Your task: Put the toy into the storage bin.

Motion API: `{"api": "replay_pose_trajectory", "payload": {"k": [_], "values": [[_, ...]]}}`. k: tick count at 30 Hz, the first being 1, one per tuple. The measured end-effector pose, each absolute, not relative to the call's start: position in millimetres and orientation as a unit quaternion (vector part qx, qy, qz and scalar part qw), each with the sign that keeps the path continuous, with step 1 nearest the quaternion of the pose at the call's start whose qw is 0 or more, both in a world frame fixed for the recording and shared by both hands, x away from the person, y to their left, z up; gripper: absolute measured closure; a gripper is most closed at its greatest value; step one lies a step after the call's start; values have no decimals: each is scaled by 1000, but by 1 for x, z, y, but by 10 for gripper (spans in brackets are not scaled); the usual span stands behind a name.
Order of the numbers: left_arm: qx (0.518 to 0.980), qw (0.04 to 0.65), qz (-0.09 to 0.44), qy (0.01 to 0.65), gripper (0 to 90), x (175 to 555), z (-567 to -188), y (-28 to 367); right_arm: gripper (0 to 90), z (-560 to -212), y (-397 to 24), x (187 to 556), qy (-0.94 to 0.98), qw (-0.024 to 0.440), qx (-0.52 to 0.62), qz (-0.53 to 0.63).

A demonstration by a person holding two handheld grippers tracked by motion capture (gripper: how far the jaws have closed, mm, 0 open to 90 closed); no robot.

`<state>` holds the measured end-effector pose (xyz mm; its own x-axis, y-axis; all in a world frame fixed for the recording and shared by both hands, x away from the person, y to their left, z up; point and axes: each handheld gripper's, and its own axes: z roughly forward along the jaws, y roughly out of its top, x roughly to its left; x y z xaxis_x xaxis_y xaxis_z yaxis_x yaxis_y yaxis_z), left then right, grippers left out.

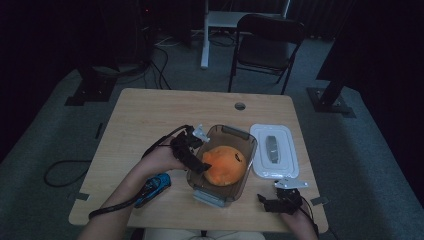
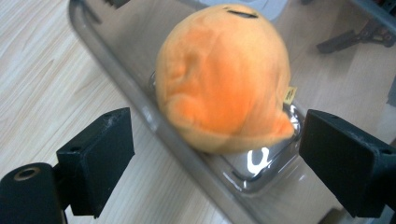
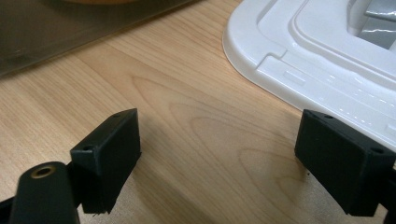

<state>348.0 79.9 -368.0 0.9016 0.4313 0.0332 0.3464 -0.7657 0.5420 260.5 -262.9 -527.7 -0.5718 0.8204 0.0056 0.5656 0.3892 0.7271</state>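
Right now my left gripper [image 2: 212,158] hovers with jaws spread, pinching nothing, just before the orange plush ball [image 2: 224,77] lying in the clear box [image 1: 247,140]. My right gripper [image 3: 219,161] rests spread on the counter [image 1: 150,115] near the white lid [image 3: 322,60].

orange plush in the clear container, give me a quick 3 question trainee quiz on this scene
1. True or false: the orange plush lies inside the clear container.
2. The white lid is: A) on the container, B) on the table right of it, C) held by the right gripper.
3. Name the blue thing near the person's left forearm.

Key:
1. True.
2. B.
3. A blue toy car. The left gripper stands open at the plush, not pressing it.
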Motion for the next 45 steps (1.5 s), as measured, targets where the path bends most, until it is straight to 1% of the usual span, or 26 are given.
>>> {"api": "replay_pose_trajectory", "payload": {"k": [11,20,22,34,45], "values": [[929,273,83,234,111,342,-376,115,138,-528,-263,260,814,181,426,352],[918,292,98,250,111,330,-382,140,138,-528,-263,260,814,181,426,352],[917,294,95,252,111,327,-384,145,138,-528,-263,261,814,181,425,352],[911,287,109,276,111,312,-404,172,138,-528,-263,260,814,181,426,352],[904,284,102,305,111,305,-425,197,138,-528,-263,260,813,181,427,351]]}}
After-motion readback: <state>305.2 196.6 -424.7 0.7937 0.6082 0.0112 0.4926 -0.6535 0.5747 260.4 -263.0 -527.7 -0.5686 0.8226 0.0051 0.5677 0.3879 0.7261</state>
